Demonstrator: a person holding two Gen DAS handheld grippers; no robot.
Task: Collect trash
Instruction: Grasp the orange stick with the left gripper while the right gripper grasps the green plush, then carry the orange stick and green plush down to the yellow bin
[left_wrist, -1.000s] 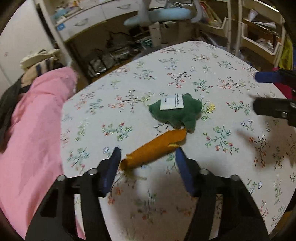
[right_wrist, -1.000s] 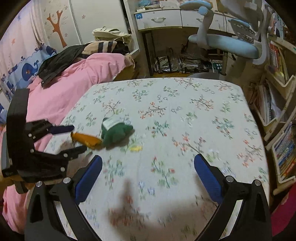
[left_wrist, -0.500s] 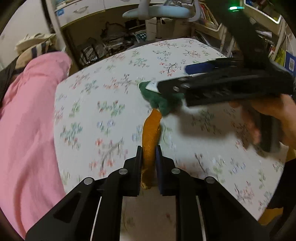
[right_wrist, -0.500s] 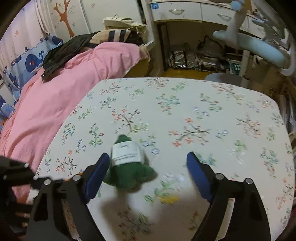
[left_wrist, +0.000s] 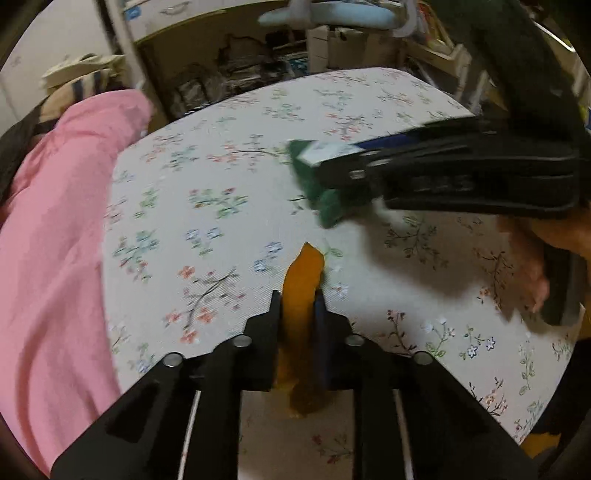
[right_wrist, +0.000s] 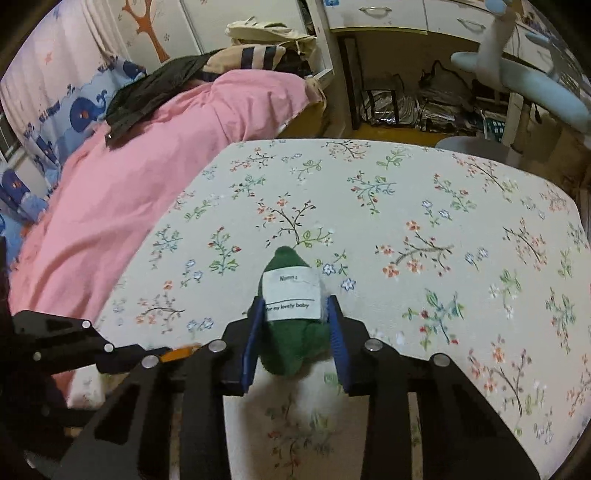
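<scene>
Left wrist view: left gripper (left_wrist: 298, 301) clenched on the orange fabric piece (left_wrist: 303, 275), which sticks out forward between the fingers, tip over the floral tablecloth (left_wrist: 207, 236). Cannot tell if the tip touches the cloth. Right gripper (left_wrist: 332, 162) comes in from the right side of this view, closed on the green plush piece (left_wrist: 327, 206), person's hand (left_wrist: 532, 266) behind it on the handle. Green and orange pieces apart, a strip of bare cloth between them.

Right wrist view: right gripper (right_wrist: 293, 315) squeezing the green plush piece (right_wrist: 291, 347) between blue pads (right_wrist: 252, 343); white label (right_wrist: 291, 295) faces up, reading "for my lovely baby". Left gripper (right_wrist: 110, 350) is at the lower left, with a bit of orange (right_wrist: 179, 352) showing at its tip.

Edges: table far edge curves along the top, with a desk chair (right_wrist: 524, 81) and a desk (right_wrist: 399, 18) with clutter under it beyond. Left edge butts against the pink blanket (right_wrist: 122, 177). Wide bare cloth ahead and to the right of both grippers.

Containers: no bin or bag visible in either view.
</scene>
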